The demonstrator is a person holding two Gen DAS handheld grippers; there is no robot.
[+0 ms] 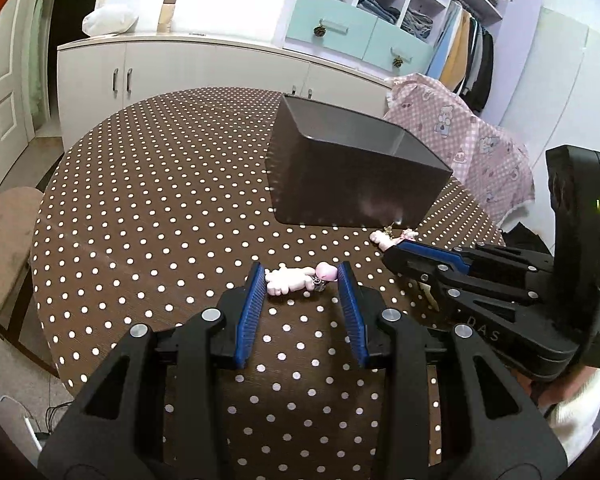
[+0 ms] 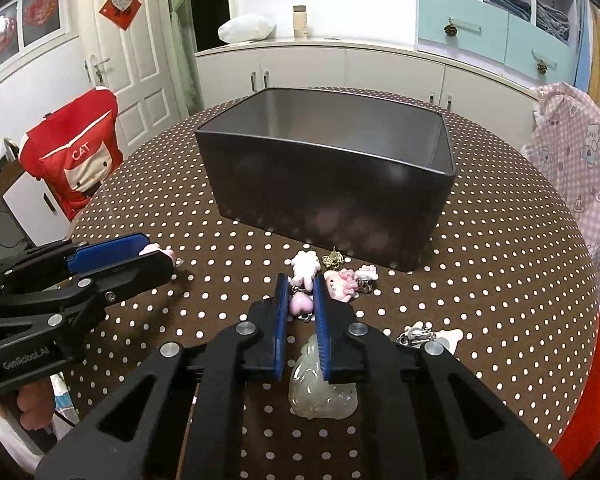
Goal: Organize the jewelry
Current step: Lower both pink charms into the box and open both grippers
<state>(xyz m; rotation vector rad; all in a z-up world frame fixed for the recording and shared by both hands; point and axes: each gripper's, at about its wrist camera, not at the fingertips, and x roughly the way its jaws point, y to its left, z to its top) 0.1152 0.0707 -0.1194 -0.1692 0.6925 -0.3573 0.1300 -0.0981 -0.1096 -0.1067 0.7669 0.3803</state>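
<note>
- I take the dark box as my landmark: rectangular, open-topped, smooth matte walls with a faint sheen, standing on the round table, whose brown cloth carries a regular white dot pattern.
- My left hand-held gripper sits in front of the box's left corner. Its ribbed blue pads bracket a glossy pink bunny charm lying flat on the cloth. The pads touch or nearly touch its ends; I read this as a grasp on the charm.
- My right hand-held gripper sits just in front of the box's near wall. Its pads are clenched on a small pink heart charm with a metal ring.
- Just beyond those fingertips, toward the box, lie a second pale pink bunny charm, a small brass-coloured charm, and a cluster of pink-and-white charms.
- Further from the box, under the right pad, lies a translucent, milky, lumpy charm.
- The right wrist view alone shows the heart, the translucent piece, a silver clip with a cream charm and the box's bare grey interior.
- The left wrist view alone shows the whole first bunny; in the right wrist view only its pink tip protrudes past the left pads.
</note>
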